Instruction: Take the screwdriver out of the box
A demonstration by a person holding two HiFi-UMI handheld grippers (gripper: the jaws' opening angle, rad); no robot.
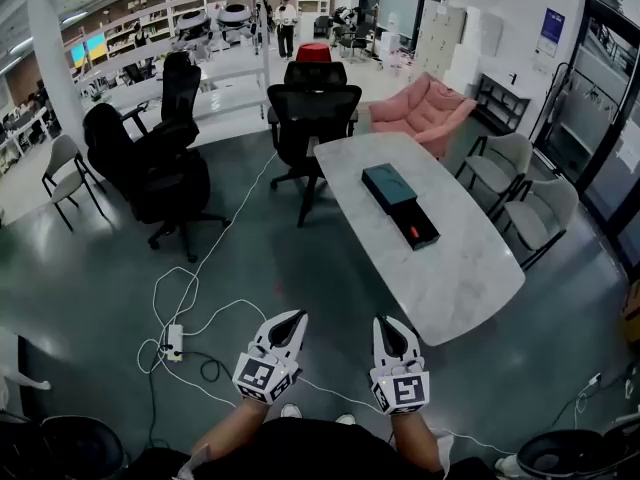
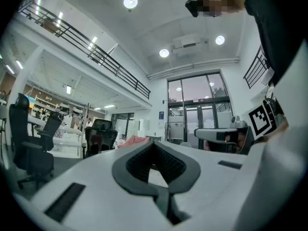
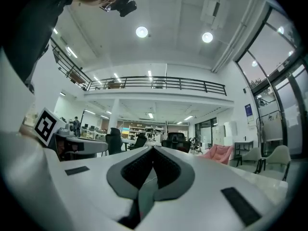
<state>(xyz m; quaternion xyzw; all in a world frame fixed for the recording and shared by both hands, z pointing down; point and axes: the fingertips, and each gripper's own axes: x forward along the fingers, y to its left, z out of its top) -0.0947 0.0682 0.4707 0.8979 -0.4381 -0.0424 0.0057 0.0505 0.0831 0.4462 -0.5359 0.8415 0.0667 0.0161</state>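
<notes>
On the white marble table (image 1: 440, 278) lies an open box: a dark teal lid (image 1: 389, 184) and, right next to it, a black tray (image 1: 415, 225) with a small red-orange item (image 1: 412, 232) in it, too small to make out. Both grippers hang low over the floor, well short of the table. My left gripper (image 1: 298, 316) is shut and empty, its jaws meeting at the tips (image 2: 154, 143). My right gripper (image 1: 383, 321) is also shut with nothing between its jaws (image 3: 154, 148). Both point about level into the room.
Black office chairs (image 1: 310, 118) stand beyond the table's far end and at the left (image 1: 160, 168). A white cable and power strip (image 1: 174, 341) lie on the floor ahead left. A pink sofa (image 1: 425, 108) and grey chairs (image 1: 540, 213) flank the table's right.
</notes>
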